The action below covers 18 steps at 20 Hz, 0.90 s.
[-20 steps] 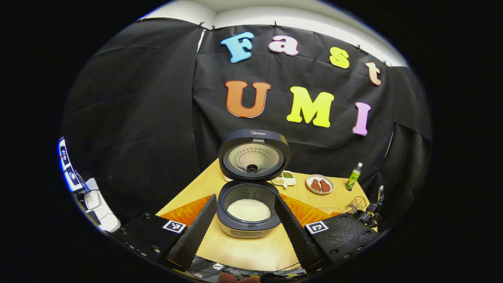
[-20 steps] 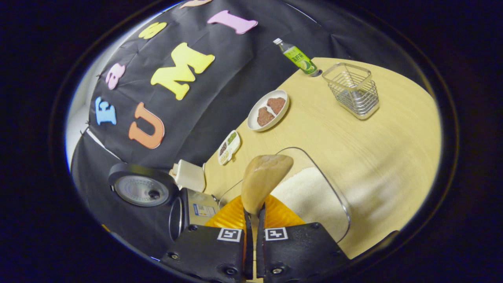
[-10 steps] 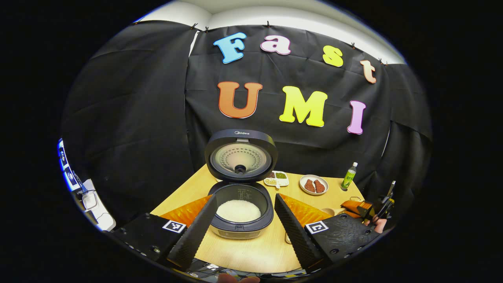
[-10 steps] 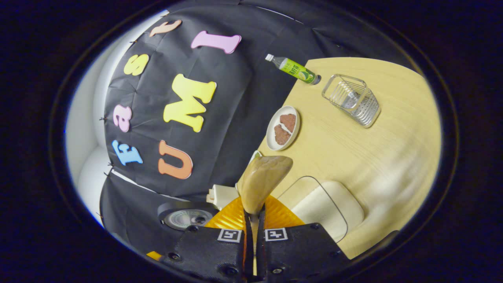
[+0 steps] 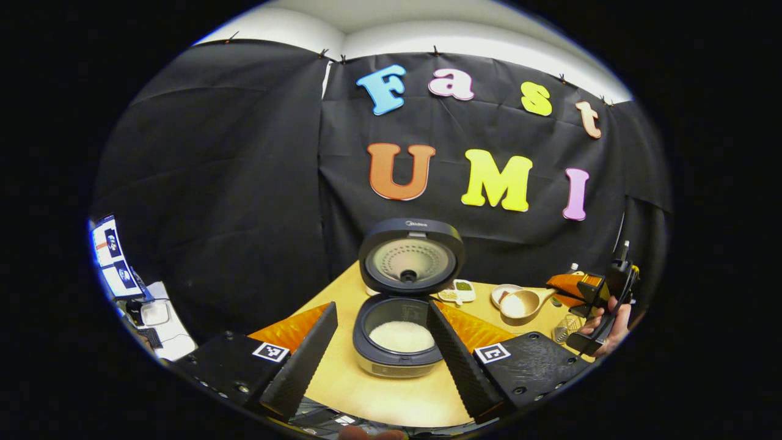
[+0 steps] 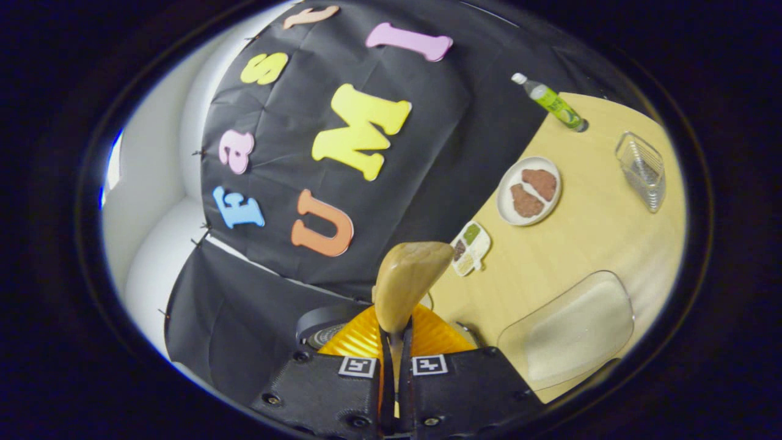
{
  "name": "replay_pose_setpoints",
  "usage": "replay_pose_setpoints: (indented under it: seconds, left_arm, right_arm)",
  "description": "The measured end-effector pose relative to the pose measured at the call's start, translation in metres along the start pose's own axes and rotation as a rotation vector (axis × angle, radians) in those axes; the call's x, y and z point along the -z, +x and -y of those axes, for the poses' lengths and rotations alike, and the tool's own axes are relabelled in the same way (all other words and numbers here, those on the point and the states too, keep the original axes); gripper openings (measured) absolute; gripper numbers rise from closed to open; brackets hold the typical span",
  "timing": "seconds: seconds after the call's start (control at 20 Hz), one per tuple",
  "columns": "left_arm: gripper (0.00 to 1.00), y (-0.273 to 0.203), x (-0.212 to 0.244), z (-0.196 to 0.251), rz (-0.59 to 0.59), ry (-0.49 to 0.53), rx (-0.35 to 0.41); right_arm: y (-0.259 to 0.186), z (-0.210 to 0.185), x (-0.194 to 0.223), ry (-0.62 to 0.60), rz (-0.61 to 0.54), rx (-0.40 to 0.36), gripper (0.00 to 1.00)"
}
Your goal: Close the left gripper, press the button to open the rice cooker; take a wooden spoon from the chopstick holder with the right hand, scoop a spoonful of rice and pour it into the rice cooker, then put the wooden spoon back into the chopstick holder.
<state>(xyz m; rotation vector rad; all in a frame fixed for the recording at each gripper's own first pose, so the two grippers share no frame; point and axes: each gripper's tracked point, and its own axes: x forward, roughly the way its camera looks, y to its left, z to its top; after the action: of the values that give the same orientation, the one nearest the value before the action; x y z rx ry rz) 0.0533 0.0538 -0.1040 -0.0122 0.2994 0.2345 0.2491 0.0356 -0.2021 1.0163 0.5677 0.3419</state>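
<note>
Now: spoon (image 5: 523, 304) loaded with rice, held level at right of the left gripper view, short of the cooker (image 5: 398, 335). Cooker lid up, pot open at lower centre, rice already inside.

Step in hand, as I judge it: carry the spoonful over the pot and tip. To do it well, keep the bowl level until it sits above the pot rim, then roll the wrist slowly so grains fall inside and not on the bench (image 5: 391, 397).

Right gripper (image 6: 396, 342): fingers together, clamped on the spoon handle at bottom centre of the right gripper view; the bowl's back faces the camera. A hand (image 5: 611, 321) grips it at far right of the left gripper view, raised above the bench.

Left gripper (image 5: 382, 348): fingers wide apart, holding nothing, framing the cooker from the near side.

Holder (image 6: 641, 171) stands at far right, near the bottle (image 6: 550, 101).
</note>
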Motion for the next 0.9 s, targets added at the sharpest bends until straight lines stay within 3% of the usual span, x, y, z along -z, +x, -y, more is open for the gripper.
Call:
replay_pose_setpoints:
  seconds: [0.05,0.35,0.55,0.7,0.9]
  left_arm:
    - [0.95,-0.004,-0.001,-0.007,0.013,-0.016,-0.013]
    - [0.95,-0.025,-0.006,-0.029,0.072,-0.035,-0.049]
    - [0.95,-0.029,-0.006,-0.046,0.089,0.001,-0.029]
    - [0.95,-0.032,-0.011,-0.053,0.129,0.025,0.016]
    - [0.95,-0.034,-0.017,-0.069,0.172,0.007,0.061]
  right_arm:
    - [0.013,-0.015,0.009,-0.027,-0.021,-0.015,0.08]
    - [0.073,-0.066,0.071,-0.174,-0.146,-0.043,0.08]
    - [0.097,-0.066,0.097,-0.283,-0.161,0.025,0.08]
    - [0.108,-0.07,0.104,-0.429,-0.138,0.08,0.08]
    - [0.117,-0.072,0.115,-0.574,-0.099,0.139,0.08]
